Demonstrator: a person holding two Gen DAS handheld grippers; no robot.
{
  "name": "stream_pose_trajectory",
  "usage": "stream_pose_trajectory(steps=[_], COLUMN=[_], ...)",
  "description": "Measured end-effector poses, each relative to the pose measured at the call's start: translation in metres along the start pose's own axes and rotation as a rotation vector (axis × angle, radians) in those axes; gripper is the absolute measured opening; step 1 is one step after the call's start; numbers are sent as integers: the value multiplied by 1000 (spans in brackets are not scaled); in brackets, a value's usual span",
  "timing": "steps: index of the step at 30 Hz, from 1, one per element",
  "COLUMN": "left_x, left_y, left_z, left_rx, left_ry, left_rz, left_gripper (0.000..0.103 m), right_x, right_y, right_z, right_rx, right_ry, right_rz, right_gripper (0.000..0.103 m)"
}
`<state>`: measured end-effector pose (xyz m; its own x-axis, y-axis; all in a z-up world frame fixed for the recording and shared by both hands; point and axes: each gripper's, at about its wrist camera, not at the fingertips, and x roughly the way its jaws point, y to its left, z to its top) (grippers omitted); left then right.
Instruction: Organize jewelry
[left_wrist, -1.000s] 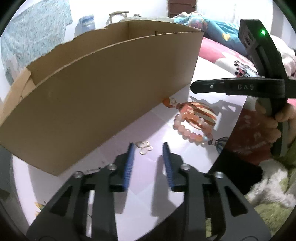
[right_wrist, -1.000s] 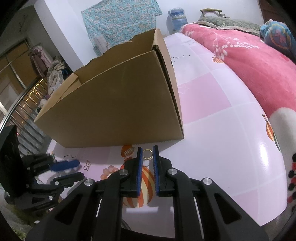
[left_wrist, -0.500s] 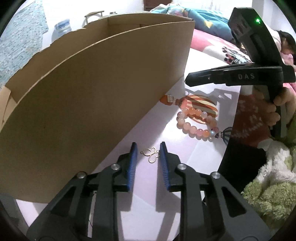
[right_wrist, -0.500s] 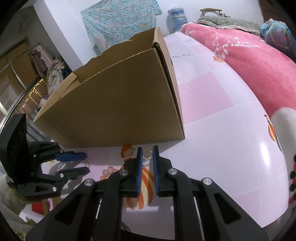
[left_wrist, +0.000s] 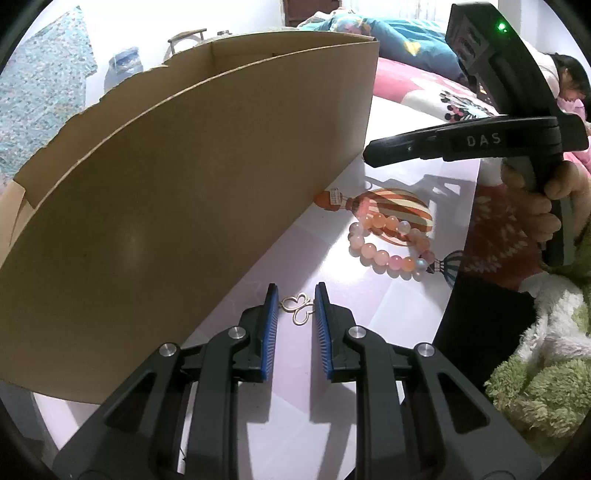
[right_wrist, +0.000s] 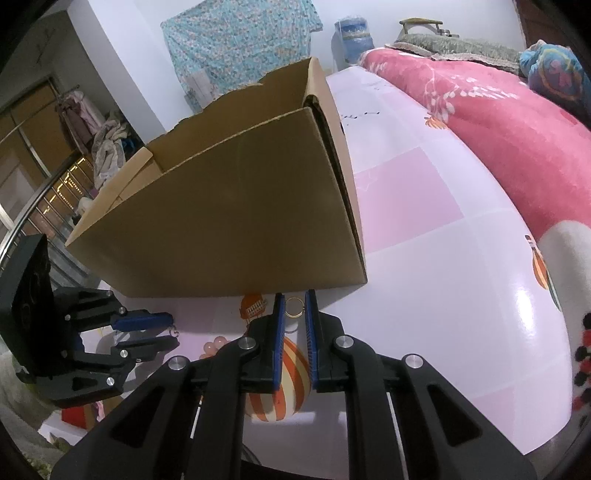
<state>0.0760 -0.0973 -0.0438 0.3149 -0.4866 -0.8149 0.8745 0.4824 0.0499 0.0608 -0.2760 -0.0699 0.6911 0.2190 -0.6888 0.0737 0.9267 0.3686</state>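
A small gold butterfly charm (left_wrist: 297, 308) lies on the pink-and-white cloth beside the cardboard box (left_wrist: 184, 184). My left gripper (left_wrist: 295, 291) has it between its blue pads; the jaws are closing and both pads touch the wing edges. From the right wrist view the left gripper (right_wrist: 162, 330) sits low at the left. A pink bead bracelet (left_wrist: 388, 243) rests on a striped balloon print just beyond. My right gripper (right_wrist: 294, 297) is shut on a thin gold ring (right_wrist: 294, 307), held at the box's near corner. In the left wrist view the right gripper (left_wrist: 369, 157) appears side-on.
The open-topped box (right_wrist: 240, 221) fills the left half of the surface. A pink blanket (right_wrist: 498, 129) lies along the right side. A hand (left_wrist: 546, 206) grips the right tool, with green fluffy fabric (left_wrist: 535, 369) below it. The cloth's edge drops off near the bracelet.
The left gripper's jaws have narrowed around the butterfly charm, and the tool has rolled a little and come closer to it. The right gripper and its ring have stayed still.
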Motion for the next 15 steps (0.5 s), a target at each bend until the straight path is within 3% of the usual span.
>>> stream_pose_trajectory(steps=[8,15], left_x=[-17,-79], left_y=[-5,-9], left_z=[-1,17], left_rx=[-34,-64], left_ry=[-30,-175], left_rz=[13,11], left_gripper=[19,19], right_x=[-14,-57], right_y=[4,20], right_z=[0,11], right_rx=[-17,-80], right_ry=[-17,-75], right_rz=[-1,22], right_gripper=[11,11])
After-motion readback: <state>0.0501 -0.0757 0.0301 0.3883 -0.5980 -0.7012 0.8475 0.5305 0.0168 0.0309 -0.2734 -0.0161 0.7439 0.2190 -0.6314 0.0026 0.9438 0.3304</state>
